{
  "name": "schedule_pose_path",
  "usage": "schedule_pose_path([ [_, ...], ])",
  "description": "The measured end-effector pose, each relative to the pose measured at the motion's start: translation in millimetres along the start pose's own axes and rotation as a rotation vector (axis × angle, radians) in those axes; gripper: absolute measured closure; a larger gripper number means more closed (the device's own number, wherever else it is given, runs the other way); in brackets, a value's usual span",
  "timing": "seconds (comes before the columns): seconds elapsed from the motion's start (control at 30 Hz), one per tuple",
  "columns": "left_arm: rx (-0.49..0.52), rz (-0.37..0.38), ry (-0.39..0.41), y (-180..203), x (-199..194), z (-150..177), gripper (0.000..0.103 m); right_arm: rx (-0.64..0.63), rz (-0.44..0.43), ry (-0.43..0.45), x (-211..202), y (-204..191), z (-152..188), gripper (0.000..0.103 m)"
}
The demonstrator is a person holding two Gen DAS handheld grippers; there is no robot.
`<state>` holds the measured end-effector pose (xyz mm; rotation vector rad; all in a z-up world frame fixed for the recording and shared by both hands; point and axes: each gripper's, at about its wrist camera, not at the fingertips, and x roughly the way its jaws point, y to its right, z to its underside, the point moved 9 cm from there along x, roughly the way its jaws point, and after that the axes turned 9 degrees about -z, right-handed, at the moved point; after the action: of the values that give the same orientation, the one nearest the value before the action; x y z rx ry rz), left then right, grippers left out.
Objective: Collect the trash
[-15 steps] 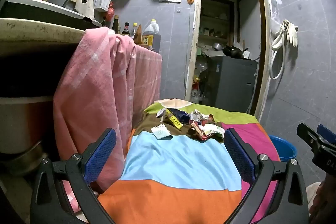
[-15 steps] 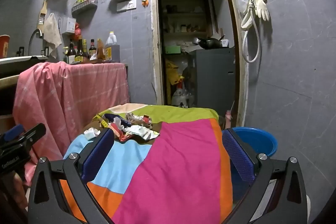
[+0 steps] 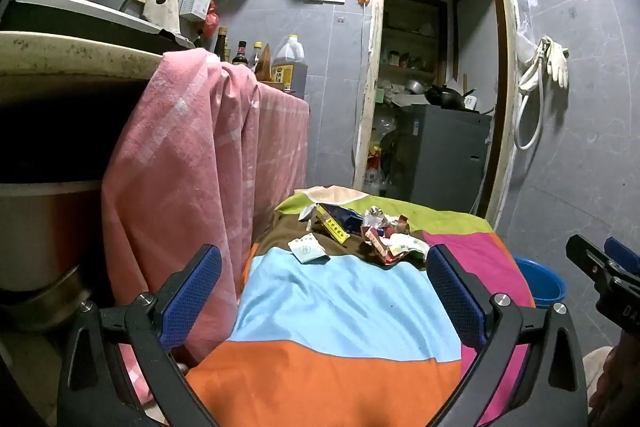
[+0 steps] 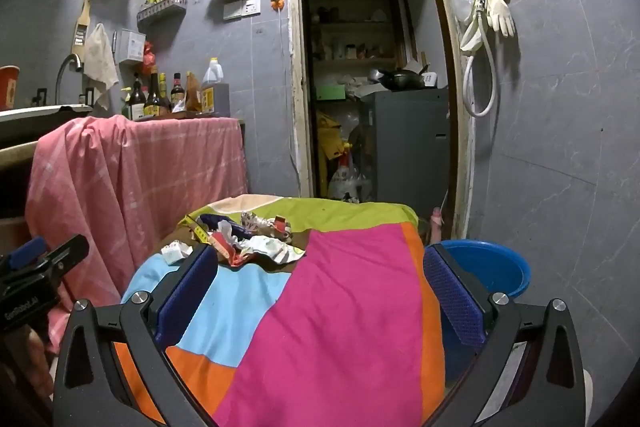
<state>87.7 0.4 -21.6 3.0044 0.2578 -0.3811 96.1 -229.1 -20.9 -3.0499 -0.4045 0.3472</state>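
- Low surface under a colour-block cloth point(image 3: 344, 299): blue, orange, pink, green, brown panels.
- Wrapper heap point(image 3: 384, 239) on the brown panel, far end.
- White packet point(image 3: 308, 248) just left of the heap, apart.
- Yellow-blue box point(image 3: 334, 223) at the heap's far-left edge.

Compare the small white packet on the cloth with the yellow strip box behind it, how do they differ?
The small white packet is pale with a green mark, while the yellow strip box is yellow and dark blue. The white packet lies alone at the edge of the light blue patch; the yellow strip box sits in the heap of crumpled wrappers. The packet looks flat; the box looks longer and bulkier. Both rest untouched on the patchwork cloth.
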Motion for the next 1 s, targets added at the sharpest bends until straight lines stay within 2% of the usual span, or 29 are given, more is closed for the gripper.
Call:
schedule_pose_path([
  [1.0, 0.003, 0.000, -0.004, 0.6, 0.4, 0.4, 0.003, 0.004, -0.002, -0.006, -1.7, -1.8, -0.6, 0.000],
])
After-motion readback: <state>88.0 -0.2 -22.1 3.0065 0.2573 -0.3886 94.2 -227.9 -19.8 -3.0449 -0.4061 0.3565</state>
